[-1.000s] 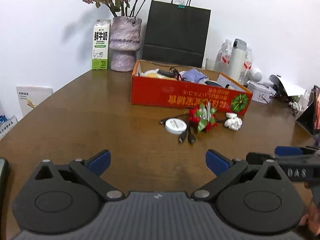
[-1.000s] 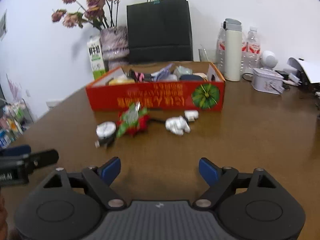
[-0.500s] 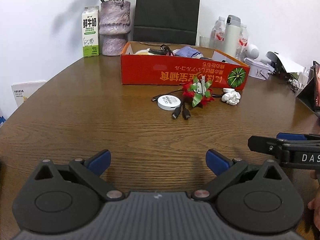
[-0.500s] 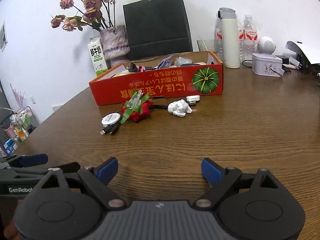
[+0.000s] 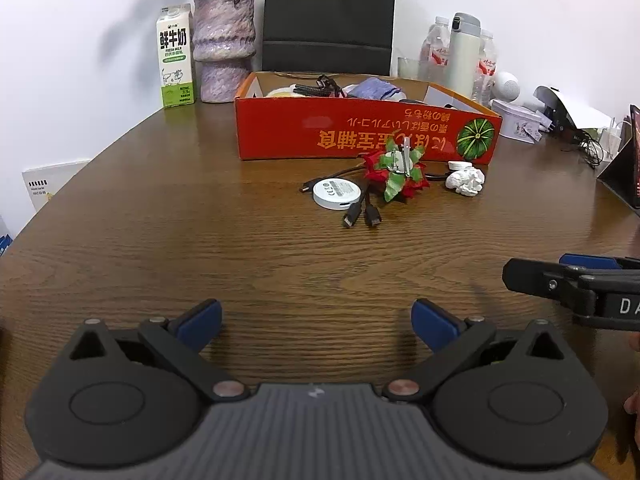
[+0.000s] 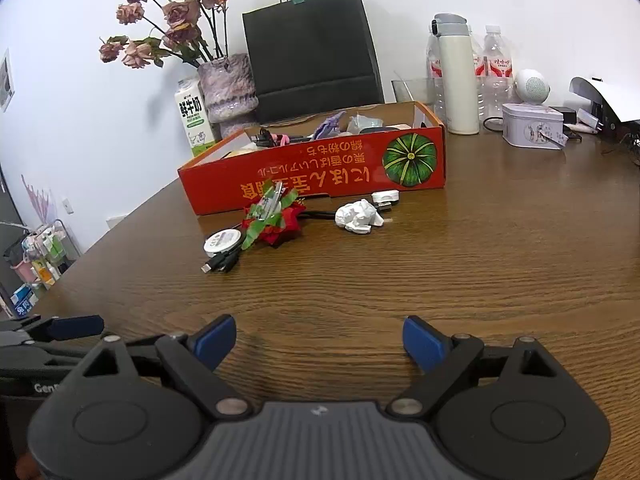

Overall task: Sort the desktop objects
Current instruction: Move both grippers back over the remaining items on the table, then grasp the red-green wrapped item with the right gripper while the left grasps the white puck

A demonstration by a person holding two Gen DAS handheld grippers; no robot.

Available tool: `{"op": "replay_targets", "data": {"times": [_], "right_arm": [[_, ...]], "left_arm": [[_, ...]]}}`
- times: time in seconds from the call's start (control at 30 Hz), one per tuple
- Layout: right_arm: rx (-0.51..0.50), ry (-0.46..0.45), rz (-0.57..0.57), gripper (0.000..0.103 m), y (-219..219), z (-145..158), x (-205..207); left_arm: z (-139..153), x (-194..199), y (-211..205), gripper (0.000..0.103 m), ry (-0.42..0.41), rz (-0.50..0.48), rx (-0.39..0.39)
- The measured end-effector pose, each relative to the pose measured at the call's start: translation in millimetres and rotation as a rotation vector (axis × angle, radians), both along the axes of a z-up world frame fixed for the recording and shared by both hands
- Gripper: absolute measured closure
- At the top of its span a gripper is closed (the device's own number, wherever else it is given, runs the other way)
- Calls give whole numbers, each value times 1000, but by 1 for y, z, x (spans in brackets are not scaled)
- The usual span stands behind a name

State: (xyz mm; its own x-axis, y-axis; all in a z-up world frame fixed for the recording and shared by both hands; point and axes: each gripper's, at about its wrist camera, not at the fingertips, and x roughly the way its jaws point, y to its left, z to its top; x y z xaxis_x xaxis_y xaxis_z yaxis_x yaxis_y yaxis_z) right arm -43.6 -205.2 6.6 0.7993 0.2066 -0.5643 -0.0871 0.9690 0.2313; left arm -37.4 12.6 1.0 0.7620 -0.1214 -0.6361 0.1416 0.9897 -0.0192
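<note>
A red cardboard box (image 5: 360,136) (image 6: 320,176) holding several items stands on the brown wooden table (image 5: 200,240). In front of it lie a round white cable reel (image 5: 335,194) (image 6: 222,240) with black plugs (image 5: 362,216), a red-and-green bow (image 5: 398,172) (image 6: 274,220), a crumpled white tissue (image 5: 466,182) (image 6: 358,216) and a small white adapter (image 6: 386,197). My left gripper (image 5: 316,318) is open and empty, well short of these objects. My right gripper (image 6: 318,338) is open and empty, also short of them. Each gripper shows at the edge of the other's view.
At the back stand a milk carton (image 5: 175,56), a purple vase of dried flowers (image 5: 224,44), a black paper bag (image 5: 328,16), bottles and a white flask (image 5: 462,56). A tin (image 6: 532,125), cables and a dark screen edge (image 5: 628,160) are on the right.
Both grippers have drawn closer to the objects and tilted so the table fills more of the views. Both have stayed open. Nothing on the table has moved.
</note>
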Motion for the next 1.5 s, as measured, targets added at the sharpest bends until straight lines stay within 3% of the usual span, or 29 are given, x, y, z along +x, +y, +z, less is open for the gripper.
{"op": "replay_targets", "data": {"times": [0.27, 0.43, 0.63, 0.73, 0.87, 0.9, 0.93, 1.0, 1.1, 1.17, 1.2, 1.23, 1.27, 1.4, 1.5], "right_arm": [[3, 3, -1, 13, 0, -1, 0], [-1, 12, 6, 15, -1, 1, 3], [-30, -16, 47, 28, -4, 27, 39], [-58, -36, 119, 28, 11, 38, 73], [-73, 55, 155, 30, 35, 22, 129], [-68, 79, 146, 37, 39, 17, 142], [-56, 97, 139, 65, 40, 14, 150], [-21, 121, 172, 67, 37, 11, 157], [-1, 50, 178, 67, 21, 20, 141], [31, 14, 146, 67, 6, 24, 130], [52, 0, 132, 67, 1, 24, 126], [72, -12, 126, 67, -3, 22, 121], [87, -22, 122, 67, -7, 21, 120], [72, -37, 138, 67, -1, 20, 116], [29, -45, 162, 67, 8, 19, 110]], "left_arm": [[1, -2, -2, 0, -13, 1, 5], [7, 1, 6, 0, -46, -30, -53], [20, 45, 4, 16, -68, -43, -83], [18, 70, 2, 27, -51, -37, -87], [13, 86, 4, 32, -41, -16, -87], [13, 88, 5, 32, -40, -15, -93], [13, 92, 5, 32, -38, -16, -97], [13, 100, 4, 32, -29, -10, -101], [11, 118, 0, 35, 0, -29, -162], [6, 128, -4, 47, 38, -35, -202], [5, 129, -7, 50, 30, -28, -189], [5, 130, -10, 61, 26, -19, -162], [4, 131, -12, 62, 22, -21, -150], [3, 131, -9, 63, -4, 31, -120], [3, 124, -7, 55, -40, 57, -36]]}}
